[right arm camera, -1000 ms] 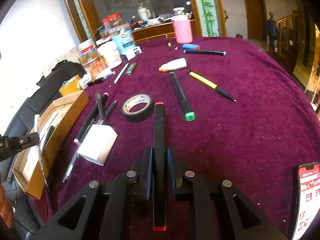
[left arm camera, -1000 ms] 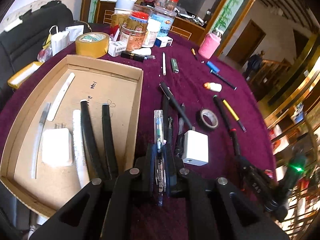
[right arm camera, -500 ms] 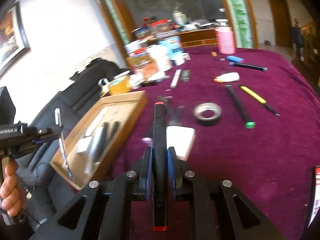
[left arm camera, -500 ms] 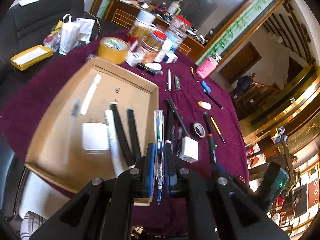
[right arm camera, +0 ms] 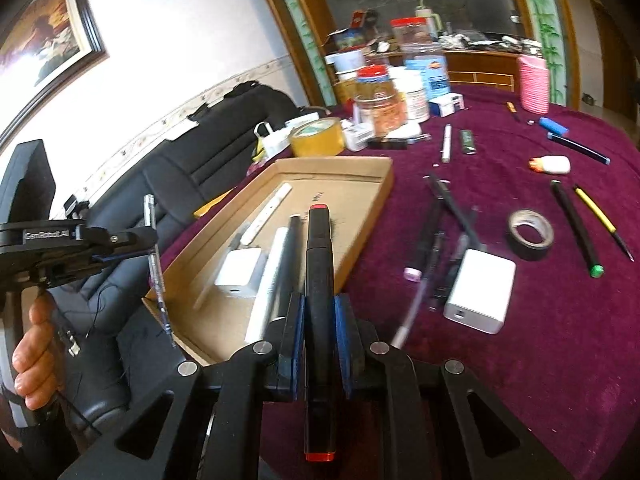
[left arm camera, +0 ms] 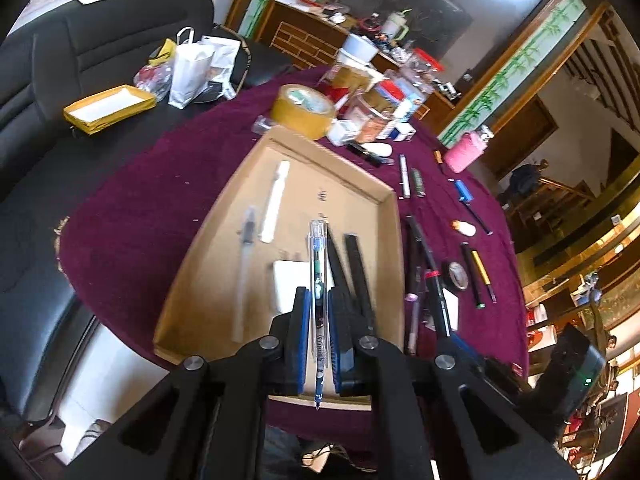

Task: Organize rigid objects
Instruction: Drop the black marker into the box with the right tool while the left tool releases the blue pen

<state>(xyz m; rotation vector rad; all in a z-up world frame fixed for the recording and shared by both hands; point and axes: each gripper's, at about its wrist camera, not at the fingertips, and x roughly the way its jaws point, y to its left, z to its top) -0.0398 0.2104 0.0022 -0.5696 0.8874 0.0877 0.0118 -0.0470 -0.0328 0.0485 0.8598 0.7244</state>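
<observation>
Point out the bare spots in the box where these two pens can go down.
The box is bare along its far end, and along the right wall beside the black markers. The near middle is crowded: charger, white stick, markers. Outside, the pile by the tape roll is cluttered.

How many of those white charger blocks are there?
2. One charger lies inside the cardboard tray; the other charger sits on the purple cloth beside the loose pens. More may be hidden.

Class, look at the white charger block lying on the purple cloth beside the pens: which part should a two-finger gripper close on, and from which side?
Grip the white charger block across its two long flat sides, coming from above. It lies flat; pens crowd its left edge, so a low approach there is blocked.
</observation>
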